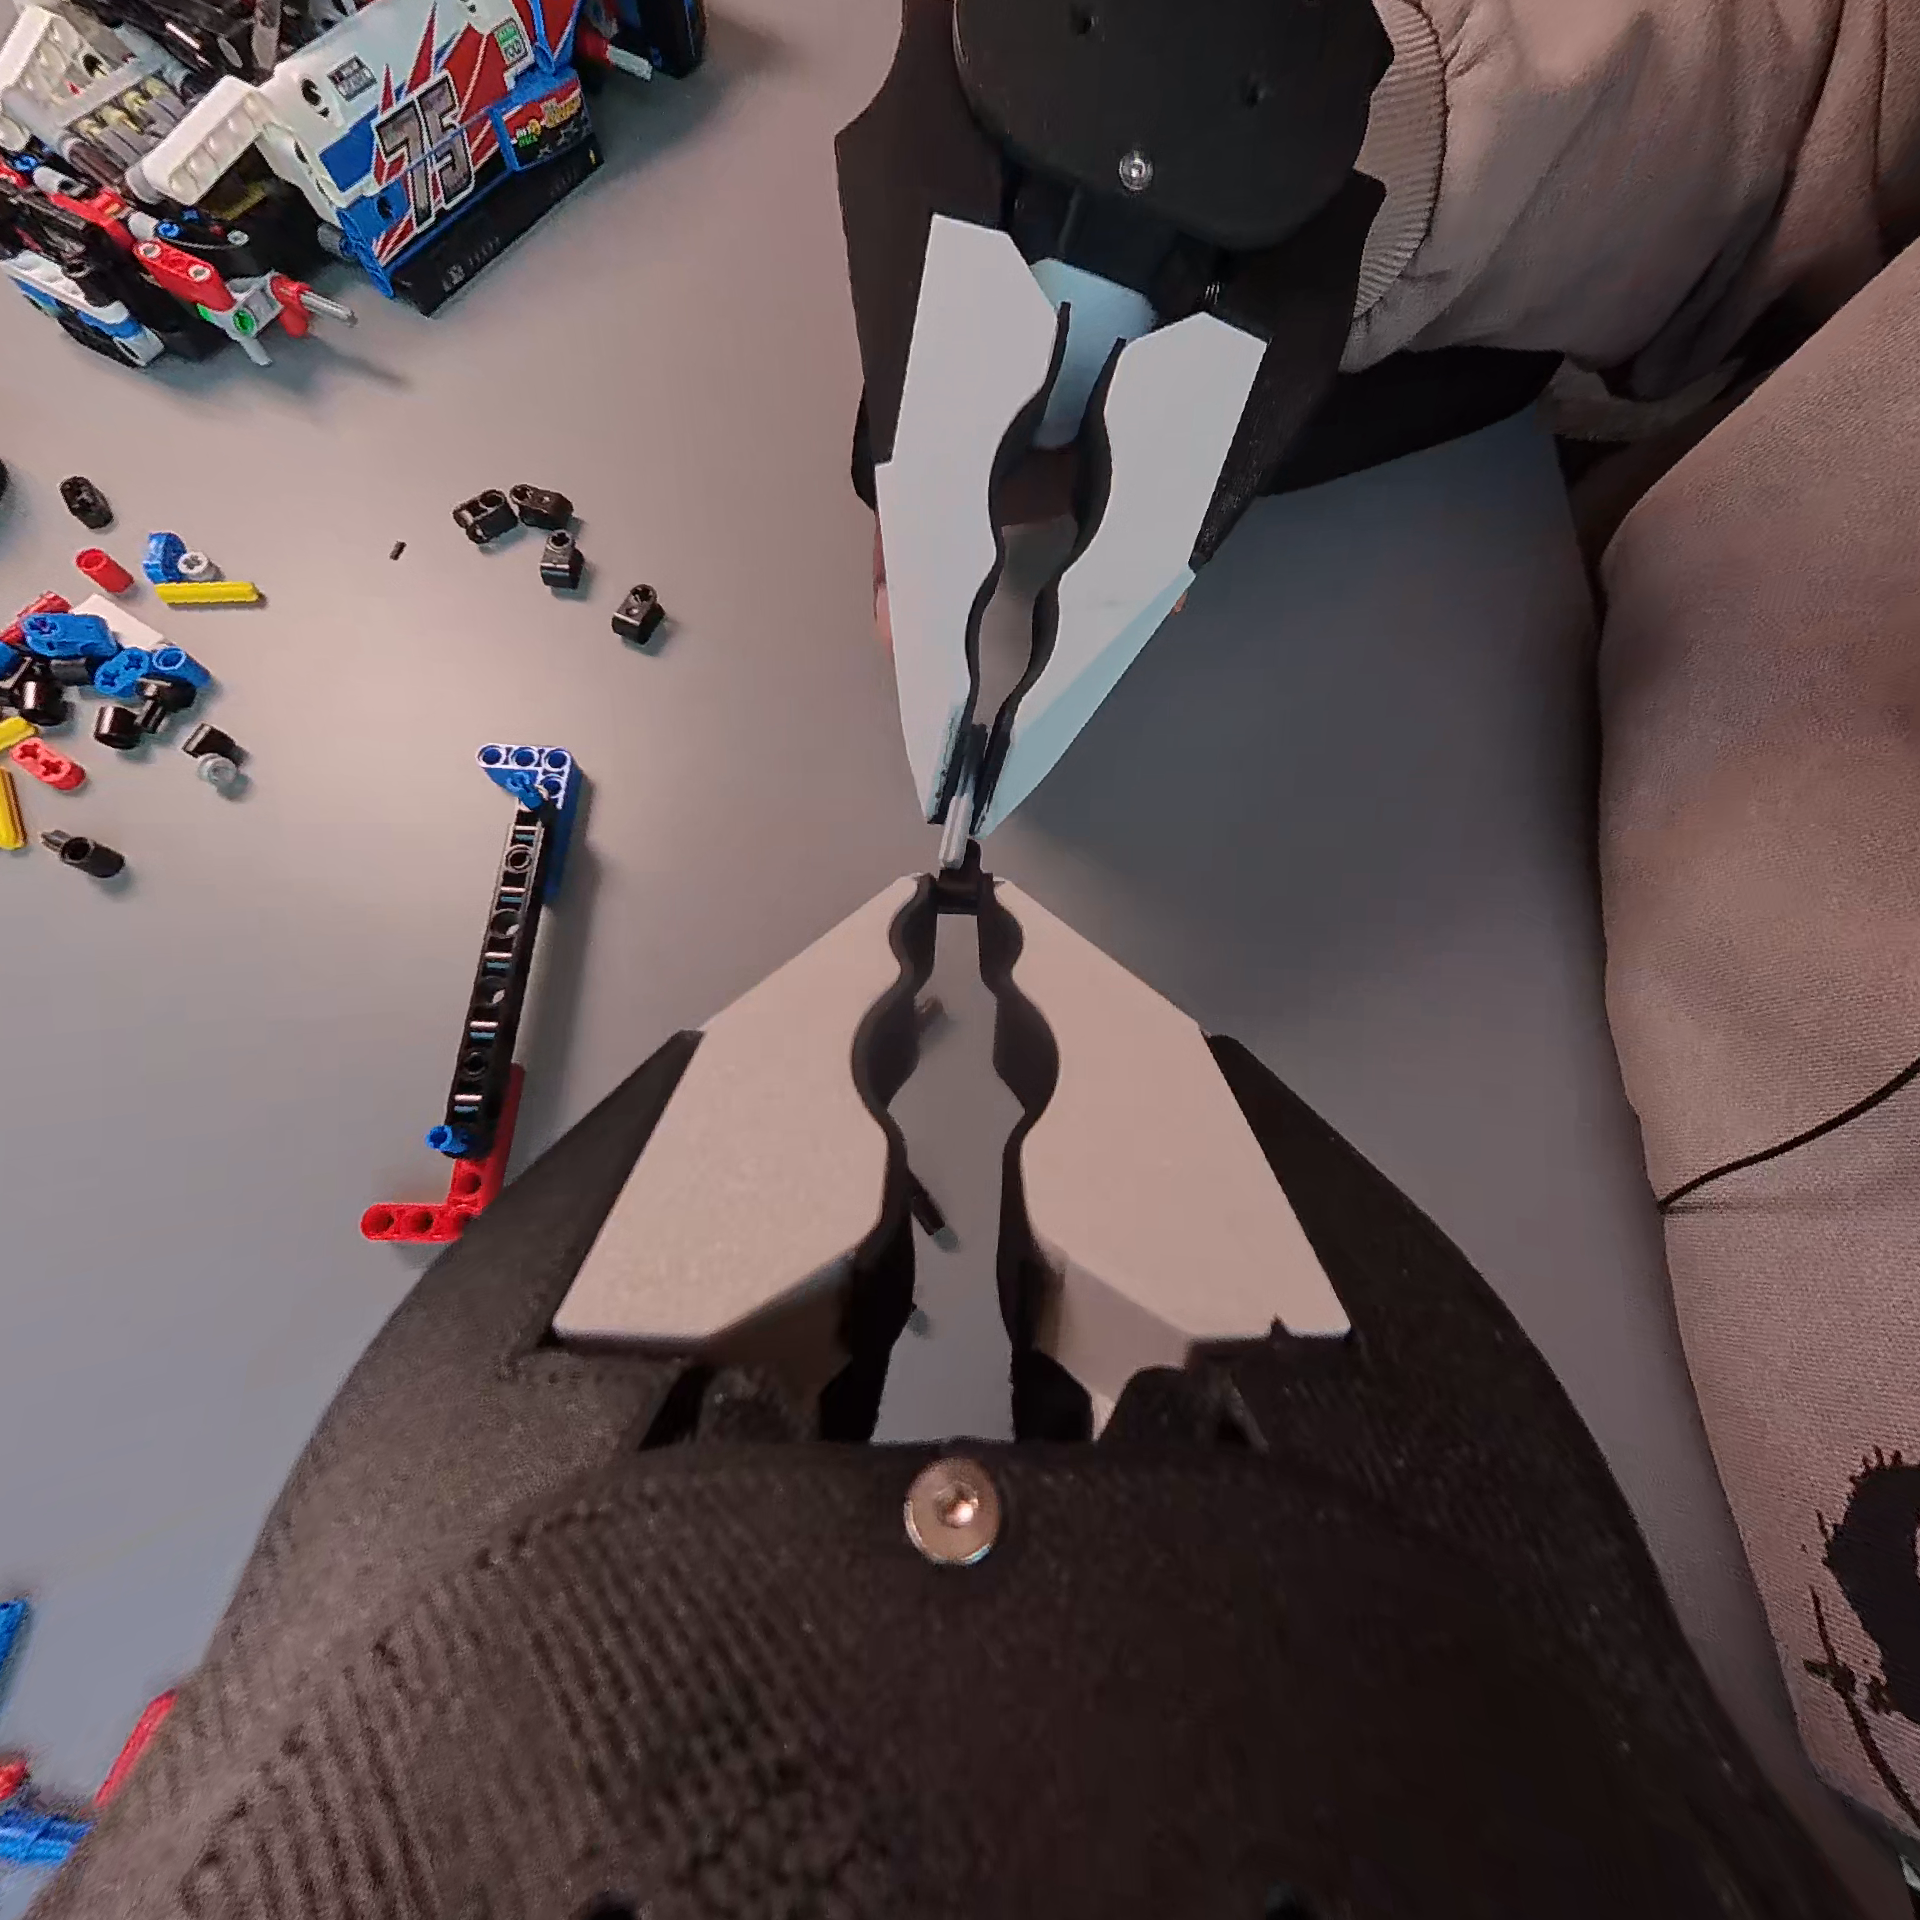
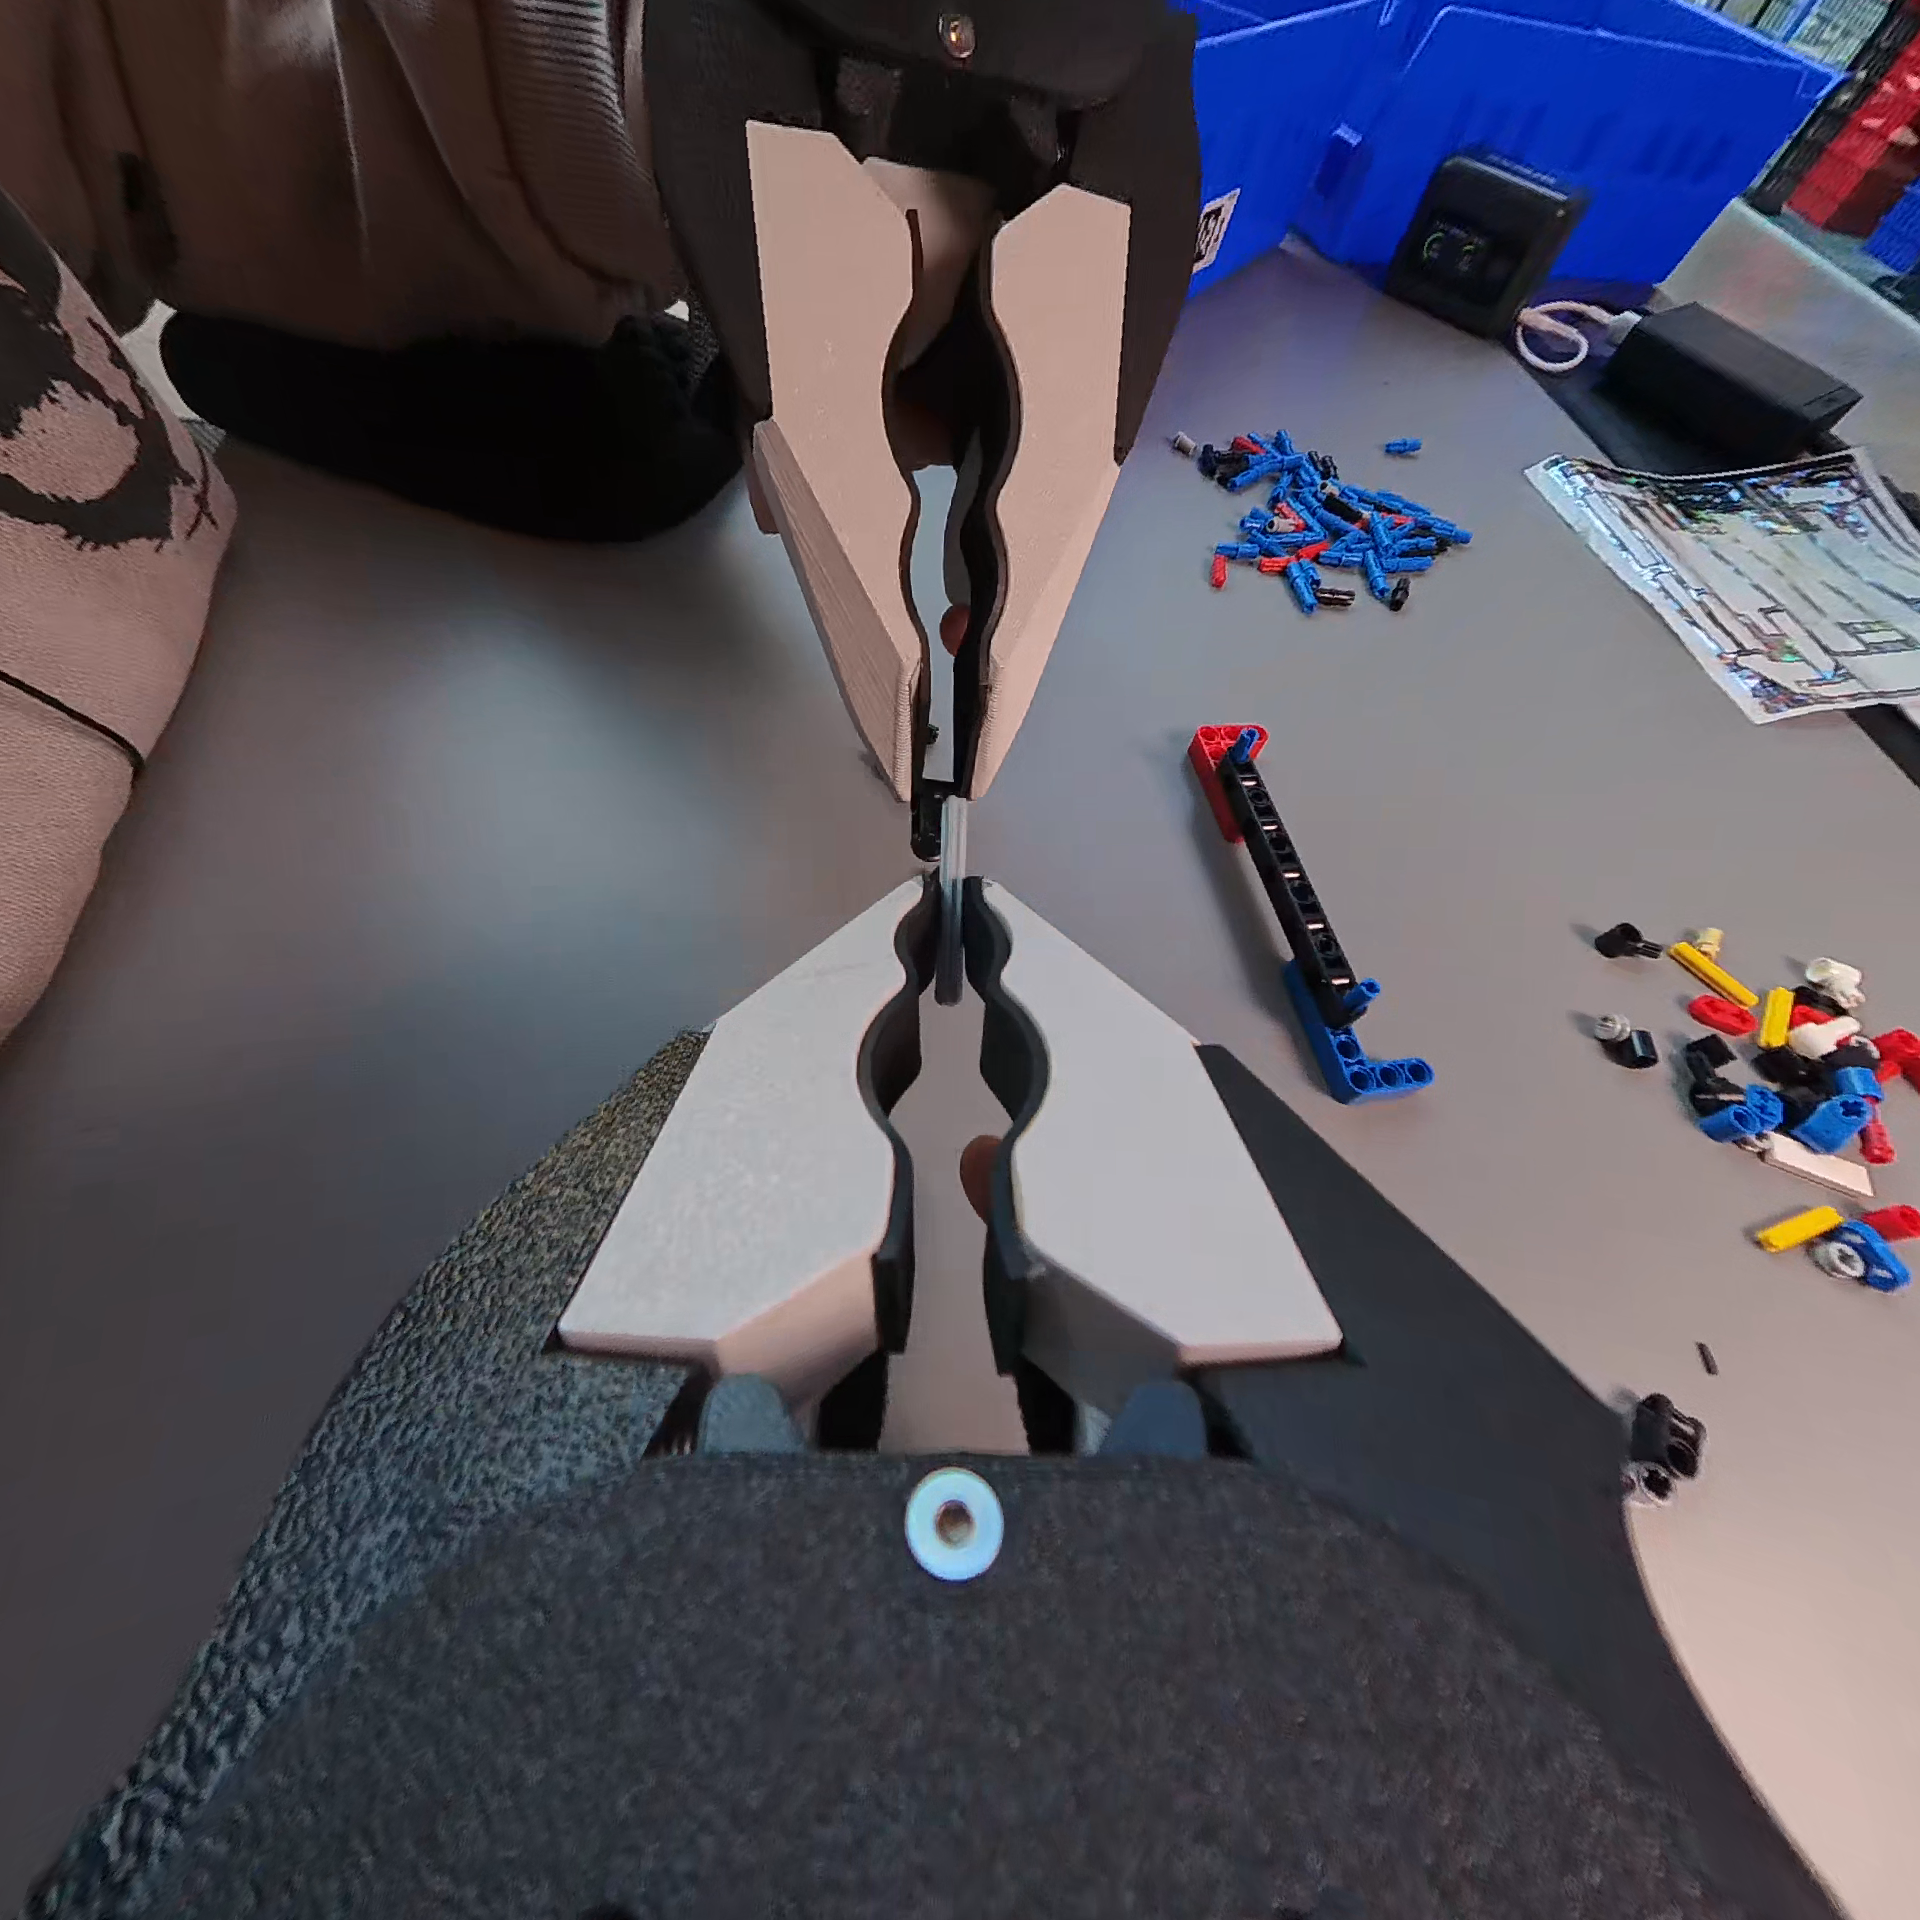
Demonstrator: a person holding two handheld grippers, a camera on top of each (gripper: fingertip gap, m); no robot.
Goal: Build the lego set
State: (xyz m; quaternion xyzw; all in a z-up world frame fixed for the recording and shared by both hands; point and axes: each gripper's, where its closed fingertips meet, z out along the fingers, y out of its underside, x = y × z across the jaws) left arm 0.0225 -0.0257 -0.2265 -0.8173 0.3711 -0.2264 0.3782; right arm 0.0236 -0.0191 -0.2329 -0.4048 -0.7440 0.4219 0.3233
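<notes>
At frame centre above the grey table (image 2: 468, 727), the left tool (image 1: 958, 883) pinches a small black connector (image 1: 961, 871) against the grey axle (image 2: 952, 842) clamped by the right tool (image 2: 950, 888), blue bins (image 2: 1507, 114) upper right, contents unseen.

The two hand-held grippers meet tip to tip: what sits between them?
In both wrist views, only the parts they pinch: the right hand-held gripper holds a grey axle, whose end meets the small black connector in the left hand-held gripper.
</notes>
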